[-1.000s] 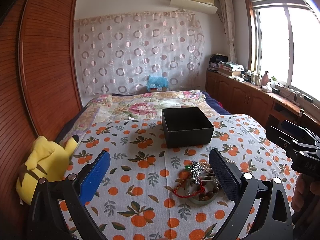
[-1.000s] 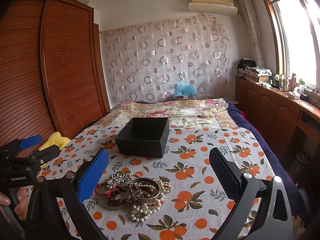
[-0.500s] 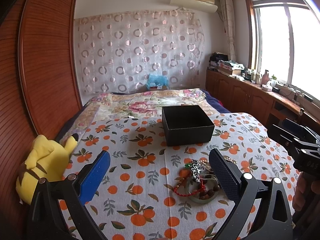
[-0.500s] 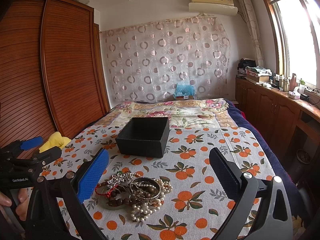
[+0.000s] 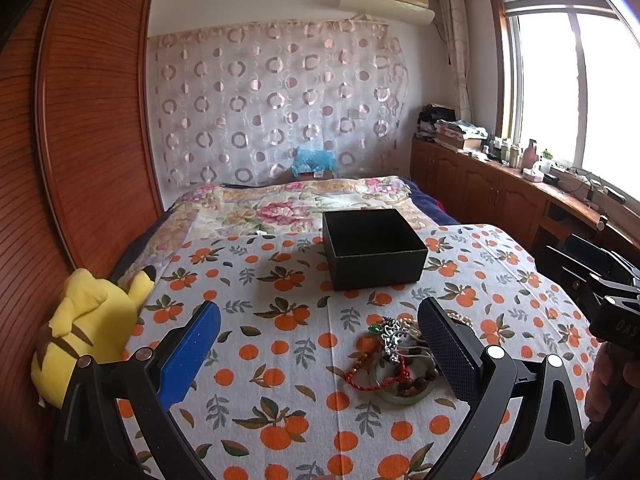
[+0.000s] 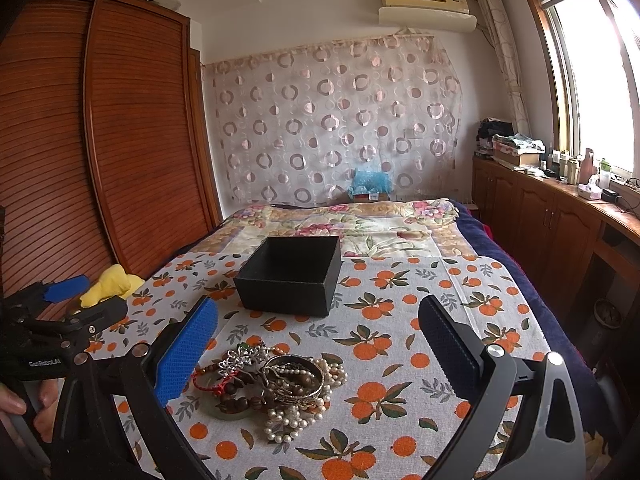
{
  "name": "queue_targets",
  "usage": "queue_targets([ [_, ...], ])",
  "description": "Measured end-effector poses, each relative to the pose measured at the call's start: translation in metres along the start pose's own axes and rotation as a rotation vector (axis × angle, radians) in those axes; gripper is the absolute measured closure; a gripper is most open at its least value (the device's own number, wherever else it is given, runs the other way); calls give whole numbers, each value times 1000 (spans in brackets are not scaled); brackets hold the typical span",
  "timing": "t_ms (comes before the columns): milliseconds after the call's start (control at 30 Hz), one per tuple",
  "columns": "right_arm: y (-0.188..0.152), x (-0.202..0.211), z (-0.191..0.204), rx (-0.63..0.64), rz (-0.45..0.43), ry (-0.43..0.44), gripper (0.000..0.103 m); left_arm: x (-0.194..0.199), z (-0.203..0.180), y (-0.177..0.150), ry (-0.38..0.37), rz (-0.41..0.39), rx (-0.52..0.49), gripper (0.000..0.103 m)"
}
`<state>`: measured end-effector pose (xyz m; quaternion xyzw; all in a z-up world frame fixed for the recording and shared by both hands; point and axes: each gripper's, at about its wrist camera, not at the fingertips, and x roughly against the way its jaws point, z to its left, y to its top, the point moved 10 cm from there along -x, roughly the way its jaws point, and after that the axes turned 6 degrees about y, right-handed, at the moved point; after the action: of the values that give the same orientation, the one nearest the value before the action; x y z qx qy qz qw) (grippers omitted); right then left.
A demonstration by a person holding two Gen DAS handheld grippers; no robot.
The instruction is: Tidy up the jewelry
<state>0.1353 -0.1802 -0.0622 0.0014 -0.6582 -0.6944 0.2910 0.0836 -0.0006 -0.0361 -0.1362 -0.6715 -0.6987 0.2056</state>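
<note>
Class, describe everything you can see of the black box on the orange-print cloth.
The black box is square, open-topped and lidless, and looks like matte, lightly textured cardboard. It sits upright and flat on the orange-print cloth, beyond the jewelry pile and apart from it. What shows of its dark inside looks empty; the floor is partly hidden by the near wall. Only the cloth touches it; neither gripper is near it.

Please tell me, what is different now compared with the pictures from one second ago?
Almost nothing changed. Both views shifted only slightly, so the grippers drifted a little. The left gripper and right gripper stay open and hold nothing. The jewelry pile lies untouched on the orange-print cloth, and the black box stays where it was; its inside is not visible.
</note>
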Motion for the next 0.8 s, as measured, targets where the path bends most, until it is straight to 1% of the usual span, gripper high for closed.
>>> queue_targets([
  [167, -4, -2, -2, -1, 3, 0, 3, 1, 0, 0, -2, 7, 2, 8],
  [200, 3, 0, 2, -2, 6, 1, 3, 1, 0, -1, -1, 9, 2, 8],
  [233, 5, 0, 3, -2, 8, 3, 3, -4, -1, -10, -3, 13, 1, 8],
  [300, 6, 0, 6, -3, 11, 4, 3, -9, -1, -14, -3, 22, 0, 8],
  [367, 4, -3, 7, -4, 18, 6, 3, -12, 0, -15, -3, 29, -1, 8],
  [433, -6, -8, 8, -3, 26, 12, 3, -16, 1, -16, -6, 38, -3, 8],
  [567, -10, -10, -7, -14, 37, 19, 3, -23, 1, -20, -14, 60, -4, 8],
  [800, -16, -15, -16, 6, 58, 27, 3, -35, -2, -29, -42, 100, -15, 8],
])
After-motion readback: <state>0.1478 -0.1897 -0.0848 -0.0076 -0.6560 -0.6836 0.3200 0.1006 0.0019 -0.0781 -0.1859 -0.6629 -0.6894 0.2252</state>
